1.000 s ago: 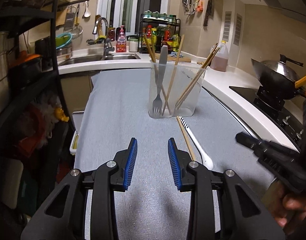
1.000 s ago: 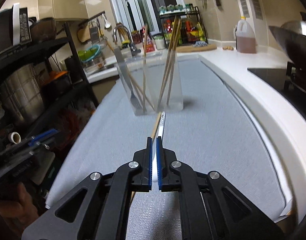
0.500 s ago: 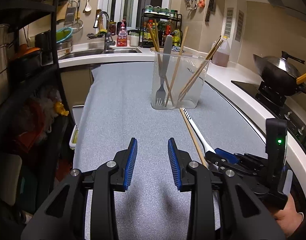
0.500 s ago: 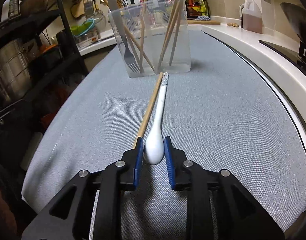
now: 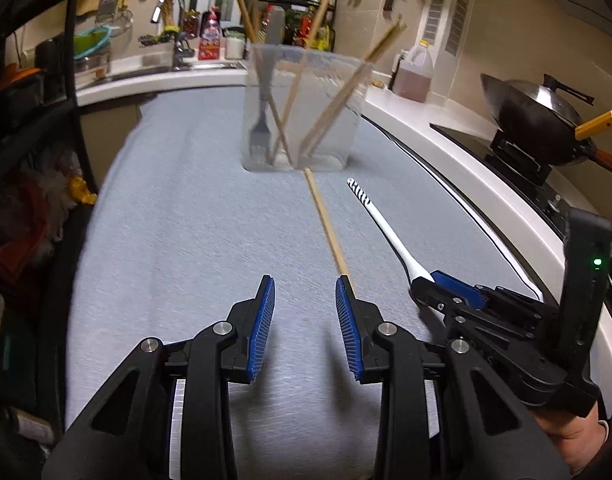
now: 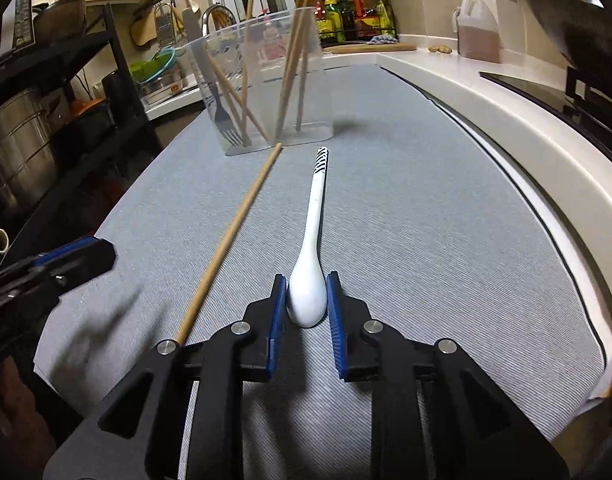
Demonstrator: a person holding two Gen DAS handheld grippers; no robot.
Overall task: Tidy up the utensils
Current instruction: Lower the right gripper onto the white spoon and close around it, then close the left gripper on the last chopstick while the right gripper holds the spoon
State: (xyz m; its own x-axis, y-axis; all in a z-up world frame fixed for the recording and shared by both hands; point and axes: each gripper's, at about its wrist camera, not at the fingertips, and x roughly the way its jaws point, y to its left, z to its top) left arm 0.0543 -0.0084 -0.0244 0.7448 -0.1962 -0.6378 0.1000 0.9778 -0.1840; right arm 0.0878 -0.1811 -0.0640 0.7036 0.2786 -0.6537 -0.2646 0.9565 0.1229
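Observation:
A white spoon (image 6: pixel 310 248) with a striped handle end lies on the grey cloth; it also shows in the left wrist view (image 5: pixel 382 228). My right gripper (image 6: pixel 306 280) has its jaws around the spoon's bowl, a pad close on each side; I cannot tell if they press it. A wooden chopstick (image 6: pixel 229 236) lies left of the spoon, apart from it, and runs beside my left gripper's right finger (image 5: pixel 326 220). My left gripper (image 5: pixel 305 284) is open and empty. A clear holder (image 5: pixel 301 108) (image 6: pixel 261 80) holds a fork and several chopsticks.
A black shelf rack (image 5: pixel 33 120) with pots stands at the left. A white counter (image 5: pixel 446 136) runs along the right with a wok (image 5: pixel 534 120) on the stove and an oil jug (image 5: pixel 414 76). A sink (image 5: pixel 177 64) and a spice rack lie beyond.
My right gripper has opened from shut and its jaws now sit around the spoon's bowl. The spoon has swung away from the chopstick. My left gripper has moved closer to the holder.

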